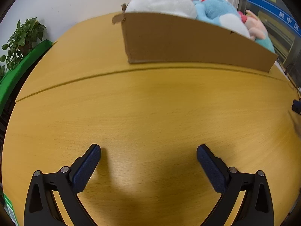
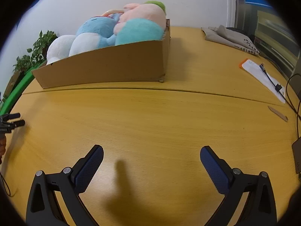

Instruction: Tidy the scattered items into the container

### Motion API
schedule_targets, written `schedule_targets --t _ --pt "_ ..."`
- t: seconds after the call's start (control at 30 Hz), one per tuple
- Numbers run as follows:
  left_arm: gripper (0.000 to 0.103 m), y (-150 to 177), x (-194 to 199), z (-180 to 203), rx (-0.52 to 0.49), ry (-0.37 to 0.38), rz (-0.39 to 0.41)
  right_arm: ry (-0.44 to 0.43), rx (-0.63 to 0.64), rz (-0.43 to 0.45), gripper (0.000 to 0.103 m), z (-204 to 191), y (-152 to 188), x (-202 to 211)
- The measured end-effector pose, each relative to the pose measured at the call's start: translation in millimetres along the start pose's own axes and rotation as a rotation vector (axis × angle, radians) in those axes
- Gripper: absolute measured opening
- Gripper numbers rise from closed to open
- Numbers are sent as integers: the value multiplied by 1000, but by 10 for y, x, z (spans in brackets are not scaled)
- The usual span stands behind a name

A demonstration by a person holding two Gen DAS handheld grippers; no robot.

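A shallow cardboard box (image 1: 188, 41) stands on the wooden table; it also shows in the right wrist view (image 2: 112, 67). It holds a white plush (image 1: 160, 1), a blue plush (image 2: 97, 32) and a pink and teal plush (image 2: 141, 24). My left gripper (image 1: 148, 150) is open and empty above bare table in front of the box. My right gripper (image 2: 151, 151) is open and empty, also in front of the box. The left gripper's tips show at the left edge of the right wrist view (image 2: 15, 120).
A potted plant (image 1: 22, 39) and a green edge (image 1: 18, 69) lie at the table's left. A grey cloth bag (image 2: 229, 35), a white paper with a cable (image 2: 263, 77) and a small wooden stick (image 2: 278, 114) lie at the right.
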State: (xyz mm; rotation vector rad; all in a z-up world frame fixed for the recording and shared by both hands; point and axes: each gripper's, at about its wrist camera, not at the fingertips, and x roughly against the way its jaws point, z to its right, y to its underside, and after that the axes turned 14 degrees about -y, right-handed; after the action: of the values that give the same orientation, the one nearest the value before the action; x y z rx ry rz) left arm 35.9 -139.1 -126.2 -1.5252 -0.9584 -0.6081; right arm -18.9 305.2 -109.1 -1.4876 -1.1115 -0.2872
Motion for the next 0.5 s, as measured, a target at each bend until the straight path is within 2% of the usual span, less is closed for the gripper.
schedule_targets --t 0.1,0.23,0.5 --pt "103 8 -23 -26 -24 10 21 -8 9 -40 103 84 3 -82" --pt "103 -3 -68 -51 -55 44 76 17 88 -88 103 11 -33 -172" --pt "103 -95 -127 -114 -40 39 69 2 125 -106 103 -63 -35 -222"
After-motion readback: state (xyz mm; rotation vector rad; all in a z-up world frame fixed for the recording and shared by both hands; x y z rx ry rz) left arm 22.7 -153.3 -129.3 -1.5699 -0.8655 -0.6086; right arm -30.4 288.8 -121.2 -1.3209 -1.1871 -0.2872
